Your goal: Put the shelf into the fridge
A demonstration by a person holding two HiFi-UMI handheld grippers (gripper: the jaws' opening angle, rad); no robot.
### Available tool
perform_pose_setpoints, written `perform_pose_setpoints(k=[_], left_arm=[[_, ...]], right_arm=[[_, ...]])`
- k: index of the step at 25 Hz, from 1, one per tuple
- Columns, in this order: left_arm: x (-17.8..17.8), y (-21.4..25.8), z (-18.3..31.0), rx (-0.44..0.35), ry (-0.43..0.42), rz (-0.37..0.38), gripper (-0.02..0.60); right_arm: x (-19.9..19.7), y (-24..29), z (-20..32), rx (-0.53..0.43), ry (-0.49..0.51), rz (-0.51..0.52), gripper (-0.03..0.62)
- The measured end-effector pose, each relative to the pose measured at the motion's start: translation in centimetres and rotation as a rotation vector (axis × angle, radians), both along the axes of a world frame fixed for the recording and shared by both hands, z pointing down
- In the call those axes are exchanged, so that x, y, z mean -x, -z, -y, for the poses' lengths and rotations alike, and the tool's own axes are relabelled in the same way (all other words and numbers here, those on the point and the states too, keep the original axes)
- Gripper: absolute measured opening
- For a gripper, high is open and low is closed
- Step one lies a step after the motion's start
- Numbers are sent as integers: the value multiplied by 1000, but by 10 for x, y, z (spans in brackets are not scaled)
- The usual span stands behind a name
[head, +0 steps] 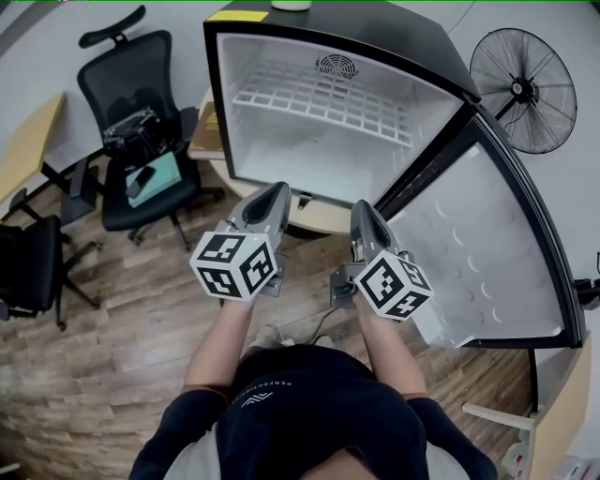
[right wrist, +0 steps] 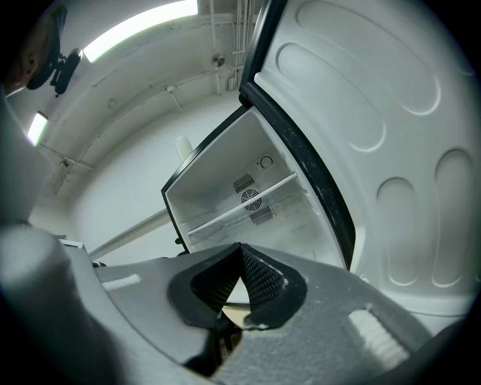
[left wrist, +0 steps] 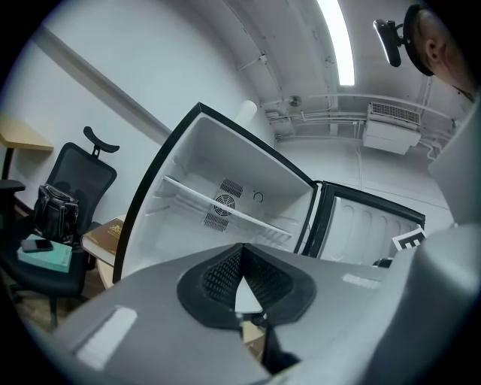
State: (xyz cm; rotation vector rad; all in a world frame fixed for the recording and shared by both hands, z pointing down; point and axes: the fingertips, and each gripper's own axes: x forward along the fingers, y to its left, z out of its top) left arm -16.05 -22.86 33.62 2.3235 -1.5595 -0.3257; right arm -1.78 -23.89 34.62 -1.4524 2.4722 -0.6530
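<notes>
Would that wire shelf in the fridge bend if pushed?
Probably not much: the shelf is a grid of crossed wires, so likely stiff yet light. It seems to rest on the fridge walls, so a push might slide it.

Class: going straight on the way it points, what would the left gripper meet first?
The left gripper would likely enter the open white-lined black fridge below its white wire shelf and hit the inner back wall; nothing shows in between, though depth is unclear.

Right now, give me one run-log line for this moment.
shelf: in fridge | door: open | left gripper: shut, empty | right gripper: shut, empty
</notes>
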Motion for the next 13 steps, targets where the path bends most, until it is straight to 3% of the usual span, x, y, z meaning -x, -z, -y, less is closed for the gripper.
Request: perform_pose_setpoints(k=[13], left_arm=[[-23, -9, -9, 27, 34, 45, 14]], right_arm=[[-26, -3, -13, 10, 28, -8, 0]])
